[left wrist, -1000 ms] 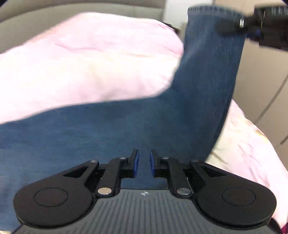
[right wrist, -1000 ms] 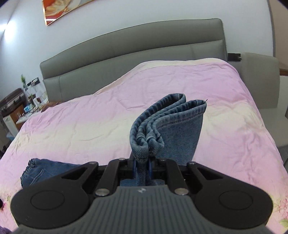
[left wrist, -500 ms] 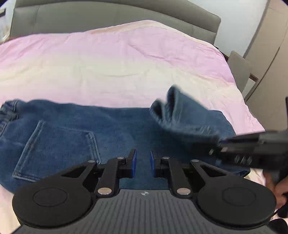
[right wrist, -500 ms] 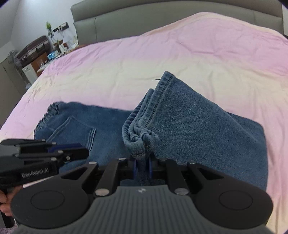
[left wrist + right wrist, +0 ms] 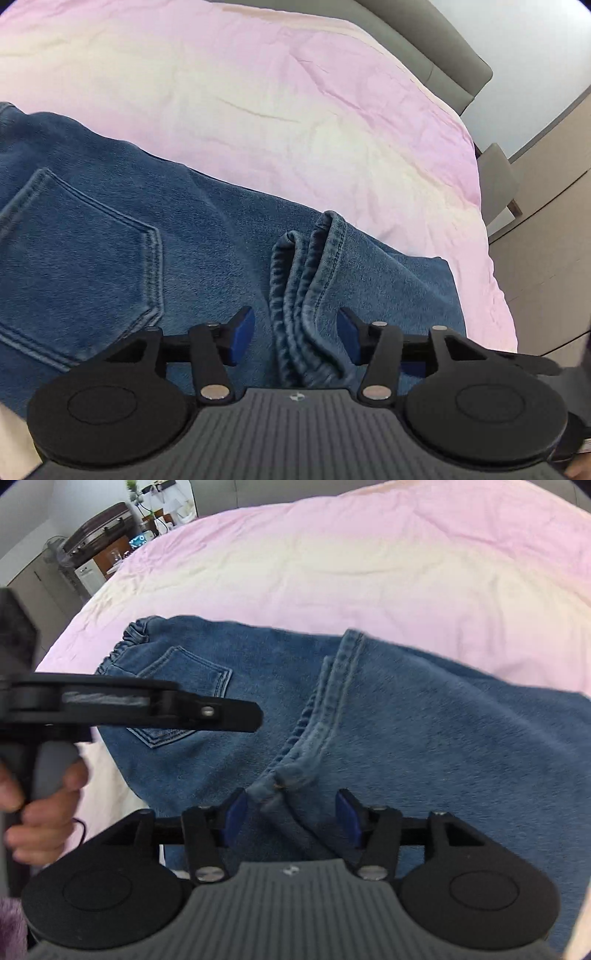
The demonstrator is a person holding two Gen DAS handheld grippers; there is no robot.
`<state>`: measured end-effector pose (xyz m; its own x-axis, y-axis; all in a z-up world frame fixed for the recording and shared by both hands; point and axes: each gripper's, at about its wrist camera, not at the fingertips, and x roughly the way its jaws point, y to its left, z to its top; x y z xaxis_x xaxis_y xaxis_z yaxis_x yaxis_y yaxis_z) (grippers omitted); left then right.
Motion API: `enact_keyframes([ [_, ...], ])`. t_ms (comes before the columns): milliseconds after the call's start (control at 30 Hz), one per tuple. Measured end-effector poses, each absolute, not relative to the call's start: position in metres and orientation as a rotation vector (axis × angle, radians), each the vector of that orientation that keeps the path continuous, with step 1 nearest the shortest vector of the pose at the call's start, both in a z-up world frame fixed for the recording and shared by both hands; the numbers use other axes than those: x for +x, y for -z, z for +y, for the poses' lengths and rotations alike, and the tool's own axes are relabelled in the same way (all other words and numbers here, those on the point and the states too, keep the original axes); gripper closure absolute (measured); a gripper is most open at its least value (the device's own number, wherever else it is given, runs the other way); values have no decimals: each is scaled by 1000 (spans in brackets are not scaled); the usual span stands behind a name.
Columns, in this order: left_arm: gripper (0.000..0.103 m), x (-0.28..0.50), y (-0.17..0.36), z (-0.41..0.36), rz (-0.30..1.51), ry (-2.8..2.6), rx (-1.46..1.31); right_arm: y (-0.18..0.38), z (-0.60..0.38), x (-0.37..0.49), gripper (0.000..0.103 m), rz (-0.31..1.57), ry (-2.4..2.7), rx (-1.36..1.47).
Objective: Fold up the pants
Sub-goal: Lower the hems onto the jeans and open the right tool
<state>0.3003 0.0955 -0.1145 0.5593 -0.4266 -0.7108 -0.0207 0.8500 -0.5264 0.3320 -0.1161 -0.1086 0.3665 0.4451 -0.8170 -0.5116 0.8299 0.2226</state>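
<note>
With both our left claw (image 5: 295, 334) and right claw (image 5: 291, 814) spread apart, the jeans (image 5: 424, 738) lie folded on the bed (image 5: 332, 554), their stacked hems (image 5: 306, 280) running straight ahead between the left claw's fingers.

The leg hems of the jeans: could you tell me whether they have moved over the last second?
Yes. The hems came down from high in front of the headboard to lie on the jeans near the back pocket; the right gripper has let go.

jeans (image 5: 110, 240) run off the left edge, waistband unseen.
</note>
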Motion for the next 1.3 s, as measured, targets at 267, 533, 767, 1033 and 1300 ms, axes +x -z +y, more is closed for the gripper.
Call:
enact_keyframes([
  [267, 37, 341, 119, 66, 907, 243, -522, 91, -230, 377, 69, 975, -303, -129],
  [533, 89, 357, 119, 39, 893, 189, -395, 104, -278, 427, 93, 919, -231, -58],
  [767, 98, 360, 120, 27, 961, 166, -255, 160, -263, 448, 102, 986, -297, -37],
  [1033, 95, 374, 131, 10, 1059, 122, -184, 181, -251, 457, 103, 1007, -275, -63],
  [1300, 28, 343, 115, 39, 1042, 190, -283, 134, -277, 391, 86, 926, -322, -29],
])
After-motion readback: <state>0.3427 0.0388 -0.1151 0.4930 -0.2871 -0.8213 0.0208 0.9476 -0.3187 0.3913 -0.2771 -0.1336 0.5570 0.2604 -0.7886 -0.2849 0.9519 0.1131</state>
